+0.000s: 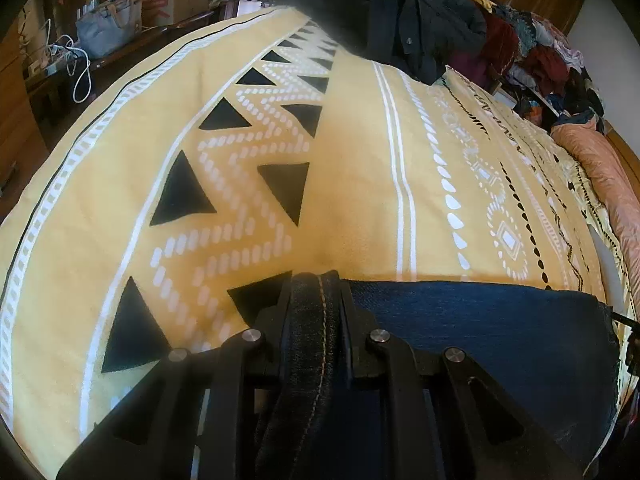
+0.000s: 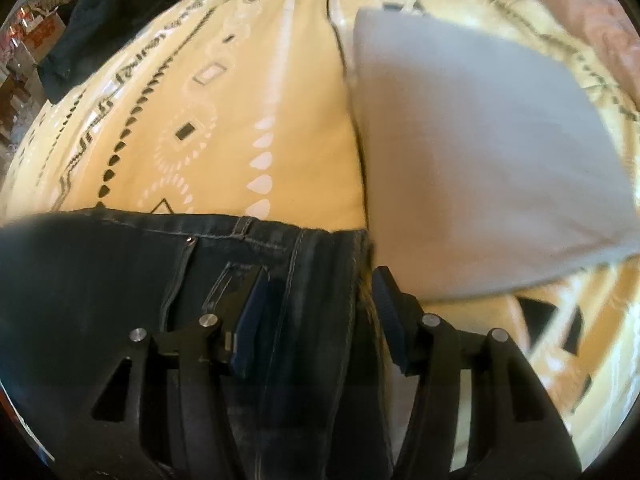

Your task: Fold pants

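the left gripper (image 1: 316, 304) pinches a seamed edge of the jeans (image 1: 480, 328), jaws pressed tight on the denim. the right gripper (image 2: 316, 304) straddles the waistband end, jaws apart, pads not yet pressing. the jeans lie on the yellow patterned bedspread (image 1: 352, 168) beside a grey pillow (image 2: 480, 152); folding looks barely begun, with the lifting and doubling over left.

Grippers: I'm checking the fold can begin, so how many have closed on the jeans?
1. The left gripper is clamped on a seamed edge of the jeans. The right gripper straddles the waistband, pads apart.
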Motion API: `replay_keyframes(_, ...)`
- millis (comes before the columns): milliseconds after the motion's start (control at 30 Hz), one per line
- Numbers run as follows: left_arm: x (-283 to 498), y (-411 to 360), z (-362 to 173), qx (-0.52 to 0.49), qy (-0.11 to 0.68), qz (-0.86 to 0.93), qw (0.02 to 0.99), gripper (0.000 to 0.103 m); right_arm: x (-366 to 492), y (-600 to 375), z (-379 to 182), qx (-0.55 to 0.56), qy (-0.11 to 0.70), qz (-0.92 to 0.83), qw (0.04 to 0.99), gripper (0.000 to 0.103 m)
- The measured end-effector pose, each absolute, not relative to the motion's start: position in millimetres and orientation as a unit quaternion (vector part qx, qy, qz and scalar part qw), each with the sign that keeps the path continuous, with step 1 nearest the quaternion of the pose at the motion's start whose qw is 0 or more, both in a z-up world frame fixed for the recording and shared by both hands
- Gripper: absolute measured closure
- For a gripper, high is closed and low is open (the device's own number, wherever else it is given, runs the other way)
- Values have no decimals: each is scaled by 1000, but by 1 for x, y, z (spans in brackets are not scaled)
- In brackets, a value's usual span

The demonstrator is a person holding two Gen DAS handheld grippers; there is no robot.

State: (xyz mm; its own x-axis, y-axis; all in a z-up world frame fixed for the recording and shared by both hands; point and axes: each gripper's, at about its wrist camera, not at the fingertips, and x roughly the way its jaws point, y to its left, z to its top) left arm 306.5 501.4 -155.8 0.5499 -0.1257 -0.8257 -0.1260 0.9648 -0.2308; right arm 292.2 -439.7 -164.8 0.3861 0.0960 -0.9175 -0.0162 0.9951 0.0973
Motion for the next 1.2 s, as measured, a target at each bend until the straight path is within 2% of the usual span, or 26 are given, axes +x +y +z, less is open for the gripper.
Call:
replay_keyframes(200, 309, 500, -156, -134, 478, 0, 868, 84, 316, -449, -181, 76, 552, 52, 829, 48)
replay_keyframes(233, 310, 499, -155, -134, 477, 1, 868, 84, 319, -450, -182, 91, 554, 66, 825, 76)
replay_keyframes(267, 310, 499, -155, -134, 477, 3, 869, 84, 319, -450, -184, 104, 561, 74, 818, 89)
replay_keyframes(367, 308, 495, -148, -137, 464, 2, 875, 86, 312, -451, -173, 116, 546, 85, 825, 91)
replay_keyframes(533, 280, 493, -92, -170, 372, -14, 912, 86, 264, -465, -110, 167, 458, 131, 863, 93)
replay_keyframes(700, 214, 479, -25, -184, 287, -61, 938, 86, 186, -455, -51, 155, 418, 180, 877, 94)
replay_keyframes(833, 147, 482, -4, -189, 260, -70, 944, 86, 117, -442, -32, 124, 424, 196, 876, 97)
replay_keyframes(900, 111, 488, -7, -204, 255, -69, 943, 86, 86, -441, -36, 114, 437, 189, 872, 103)
replay_keyframes(1000, 54, 501, -29, -238, 262, -57, 933, 85, 47, -450, -54, 114, 468, 171, 859, 103)
replay_keyframes(1200, -19, 513, -112, -280, 354, -16, 892, 83, 9, -446, -94, 99, 531, 146, 829, 103)
